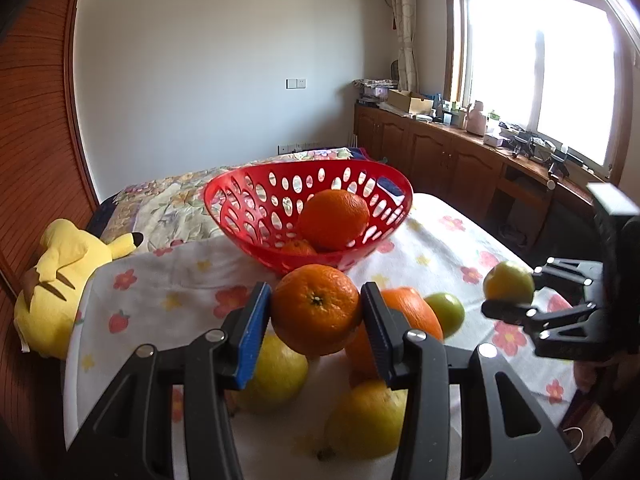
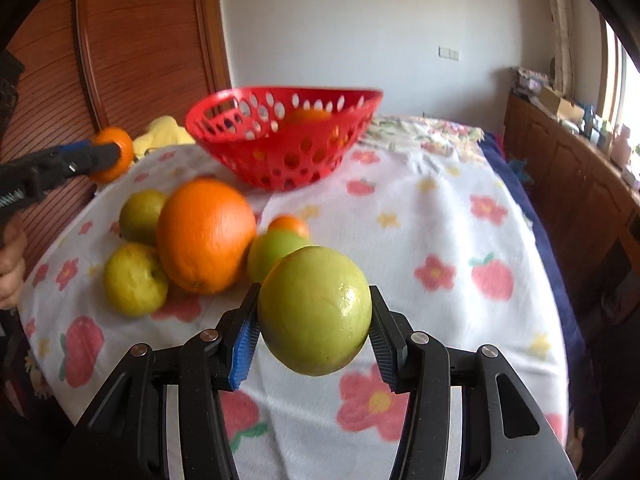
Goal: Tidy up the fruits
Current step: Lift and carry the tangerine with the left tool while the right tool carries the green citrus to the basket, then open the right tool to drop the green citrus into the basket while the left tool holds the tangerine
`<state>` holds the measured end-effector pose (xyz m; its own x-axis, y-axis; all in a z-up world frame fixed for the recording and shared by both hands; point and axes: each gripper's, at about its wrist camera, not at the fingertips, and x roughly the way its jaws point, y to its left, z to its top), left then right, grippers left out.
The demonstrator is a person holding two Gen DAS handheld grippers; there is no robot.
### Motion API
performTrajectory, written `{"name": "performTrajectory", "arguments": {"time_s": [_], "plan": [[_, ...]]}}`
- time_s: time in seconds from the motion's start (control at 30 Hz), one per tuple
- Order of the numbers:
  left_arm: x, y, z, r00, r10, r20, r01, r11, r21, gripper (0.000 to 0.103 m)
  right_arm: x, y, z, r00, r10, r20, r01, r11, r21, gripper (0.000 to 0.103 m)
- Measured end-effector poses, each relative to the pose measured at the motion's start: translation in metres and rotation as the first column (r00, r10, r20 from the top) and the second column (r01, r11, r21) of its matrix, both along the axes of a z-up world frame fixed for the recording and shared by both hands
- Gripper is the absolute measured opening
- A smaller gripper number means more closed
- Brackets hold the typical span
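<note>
You're mid-carry — left gripper (image 1: 316, 312) clamps a mandarin (image 1: 316, 308), right gripper (image 2: 312, 316) a green apple (image 2: 314, 310) (both airborne) — next, lower them into the far red basket (image 1: 240, 192).

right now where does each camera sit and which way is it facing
Left wrist: sits on the left gripper, looks along its fingers over a held orange toward the red basket; the right gripper shows at the right edge.
Right wrist: sits on the right gripper, looks over a held green fruit toward the same basket; the left gripper and a hand show at the left.
Shared: the basket, the floral cloth, the loose fruit pile.
</note>
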<state>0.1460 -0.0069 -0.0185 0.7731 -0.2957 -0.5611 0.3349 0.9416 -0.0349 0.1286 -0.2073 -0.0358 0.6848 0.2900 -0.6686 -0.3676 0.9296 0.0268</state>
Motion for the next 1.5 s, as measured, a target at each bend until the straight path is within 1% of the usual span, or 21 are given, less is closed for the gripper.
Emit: {"name": "performTrajectory", "arguments": {"time_s": [0.17, 0.27, 0.47, 0.63, 0.77, 1.0, 1.2, 1.5], "plan": [[0.024, 0.001, 0.001, 1.000, 0.005, 0.001, -0.005, 1.000, 0.008, 0.045, 0.016, 0.005, 0.029, 0.998, 0.044, 0.052, -0.044, 0.999, 0.002, 0.051], [0.039, 0.000, 0.001, 1.000, 0.010, -0.003, -0.010, 1.000, 0.011, 0.045, 0.030, 0.008, 0.040, 0.995, 0.066, 0.068, -0.067, 0.998, 0.011, 0.051], [0.068, -0.002, 0.003, 1.000, 0.014, -0.008, -0.014, 1.000, 0.020, 0.045, 0.066, 0.016, 0.059, 0.990, 0.108, 0.094, -0.110, 0.994, 0.024, 0.051], [0.091, -0.005, 0.001, 1.000, 0.014, -0.019, -0.014, 0.999, 0.030, 0.045, 0.095, 0.022, 0.069, 0.985, 0.136, 0.103, -0.140, 0.990, 0.034, 0.051], [0.107, -0.006, -0.005, 0.999, 0.017, -0.032, -0.016, 0.999, 0.034, 0.045, 0.119, 0.030, 0.066, 0.983, 0.166, 0.083, -0.169, 0.985, 0.040, 0.051], [0.125, -0.008, -0.013, 0.999, 0.008, -0.050, -0.005, 0.998, 0.064, 0.045, 0.138, 0.047, 0.047, 0.976, 0.216, 0.041, -0.218, 0.975, 0.036, 0.051], [0.132, -0.007, -0.016, 0.998, 0.009, -0.058, -0.005, 0.998, 0.062, 0.045, 0.145, 0.063, 0.035, 0.966, 0.259, 0.006, -0.259, 0.965, 0.045, 0.051], [0.137, -0.010, -0.021, 0.998, 0.004, -0.070, 0.001, 0.997, 0.072, 0.045, 0.150, 0.075, 0.022, 0.960, 0.280, -0.029, -0.279, 0.960, 0.038, 0.051]]}}
